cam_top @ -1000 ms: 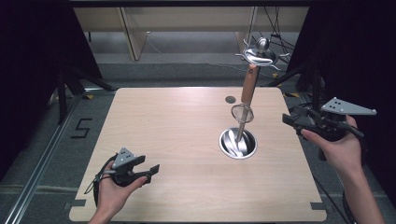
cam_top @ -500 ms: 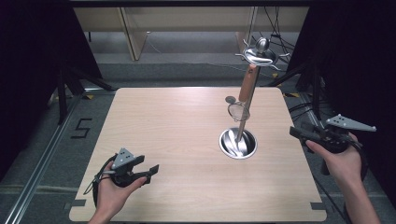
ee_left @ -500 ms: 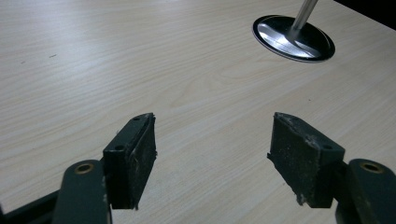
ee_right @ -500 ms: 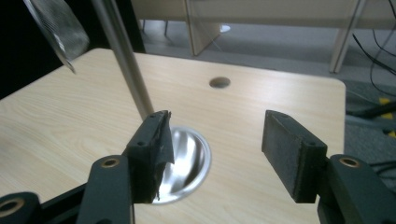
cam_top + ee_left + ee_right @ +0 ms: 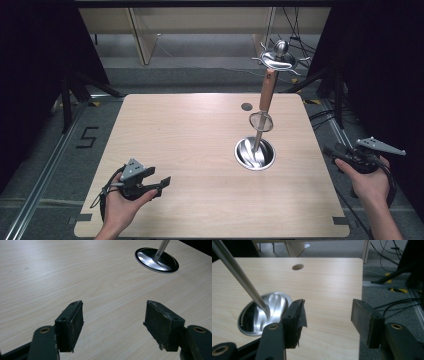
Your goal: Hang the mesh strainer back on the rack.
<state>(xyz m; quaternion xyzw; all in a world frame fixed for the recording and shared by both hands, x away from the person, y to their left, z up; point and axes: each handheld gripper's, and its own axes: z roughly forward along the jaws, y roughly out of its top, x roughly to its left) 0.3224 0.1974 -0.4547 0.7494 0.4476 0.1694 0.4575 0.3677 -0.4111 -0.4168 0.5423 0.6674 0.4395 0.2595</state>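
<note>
A metal stand rises from a round shiny base [image 5: 255,153] on the right half of the wooden table [image 5: 190,140]. Its thin pole carries a small ring [image 5: 261,121], a wooden section [image 5: 267,92] and a hooked metal top [image 5: 278,57]. My left gripper [image 5: 164,183] rests near the table's front left, open and holding nothing. In the left gripper view my left gripper [image 5: 113,322] faces the base [image 5: 157,260] far ahead. My right gripper [image 5: 331,150] hovers open just off the table's right edge. In the right gripper view my right gripper [image 5: 328,316] has the base [image 5: 262,312] and pole [image 5: 239,277] to its left.
A small dark hole [image 5: 246,106] marks the table top behind the stand, hole [image 5: 297,267] in the right gripper view. Cables [image 5: 397,305] and black stand legs lie on the grey floor right of the table. Dark curtains flank both sides.
My right gripper has drawn back toward the person and slightly outward, lower beside the table's right edge. My left gripper and the stand have stayed put.
</note>
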